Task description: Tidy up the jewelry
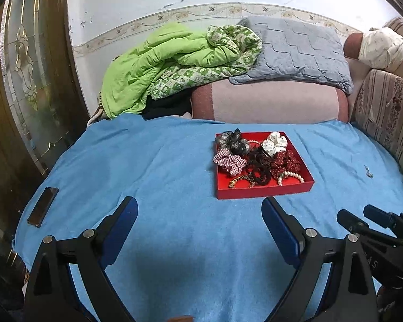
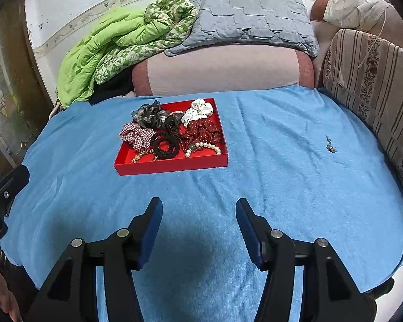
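A red tray (image 1: 263, 191) (image 2: 172, 165) sits on the blue towel (image 1: 174, 161) (image 2: 282, 174). It holds several scrunchies, a pearl bracelet (image 1: 291, 175) (image 2: 205, 146), a gold chain (image 1: 239, 181) (image 2: 142, 157) and a black scrunchie (image 2: 165, 147). A small silver jewelry piece (image 1: 368, 171) (image 2: 330, 146) lies alone on the towel, right of the tray. My left gripper (image 1: 200, 209) is open and empty, short of the tray. My right gripper (image 2: 198, 210) is open and empty, also short of the tray, and shows in the left wrist view (image 1: 362, 217).
A dark phone (image 1: 43, 206) lies at the towel's left edge. Behind the towel are a pink bolster (image 1: 268, 102), a green quilt (image 1: 174, 61) and a grey-blue pillow (image 1: 295, 48). A striped cushion (image 2: 376, 80) stands on the right. A wooden glass door (image 1: 27, 80) is on the left.
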